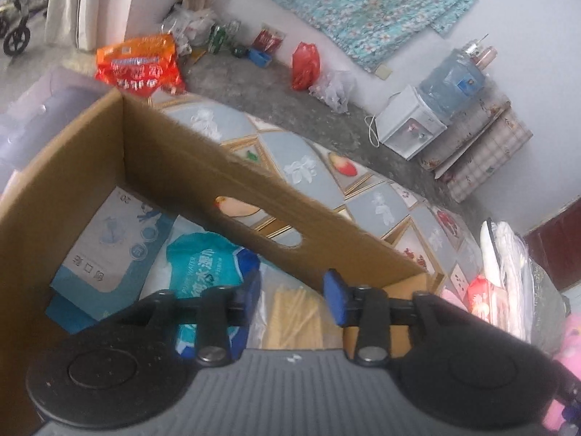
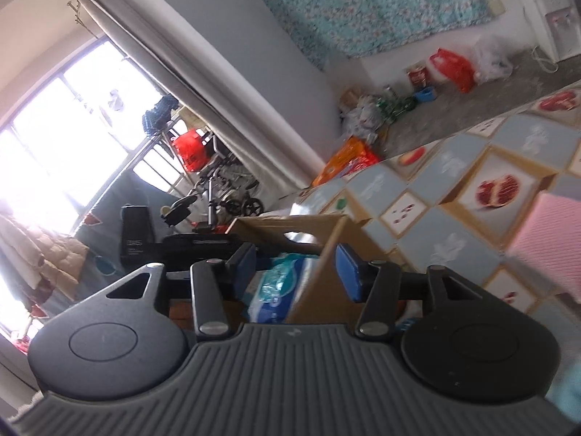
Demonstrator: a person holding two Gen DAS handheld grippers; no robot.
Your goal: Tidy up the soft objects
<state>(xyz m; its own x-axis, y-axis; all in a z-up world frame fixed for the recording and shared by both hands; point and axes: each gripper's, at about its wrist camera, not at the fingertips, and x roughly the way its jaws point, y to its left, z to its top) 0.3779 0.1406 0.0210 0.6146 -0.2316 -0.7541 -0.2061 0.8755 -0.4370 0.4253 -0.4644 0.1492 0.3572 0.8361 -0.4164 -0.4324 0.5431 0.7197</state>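
Patterned table cover (image 1: pixel 385 203), grey panels with fruit prints, spreads across both views; concrete floor and clutter beyond.

Cardboard box (image 1: pixel 203 167) sits on it, open-topped, oval hand slot cut in the long wall. Thin corrugated walls, likely to flex if bumped.

Inside the box, lying flat: a pale blue-and-white soft pack (image 1: pixel 109 239) at the far left corner, a teal wet-wipe pack (image 1: pixel 203 261) beside it toward the middle, and a clear bag of yellowish sticks (image 1: pixel 297 316) nearest the camera. All film-wrapped, so judged light, squashy and a bit slick; best pinched across a short edge or a bunched seam, not on the flat face.

Pink knitted cloth (image 2: pixel 544 232) lies on the cover to the right of the box, apart from it. Soft, limp, will drape; take it at a fold. More pink and white soft items sit at the right edge of the left view, blurred.

Left gripper (image 1: pixel 292 290) hangs over the box interior, jaws spread, nothing between the blue pads.

Right gripper (image 2: pixel 296 269) is just outside the box's near corner, jaws likewise apart and empty.
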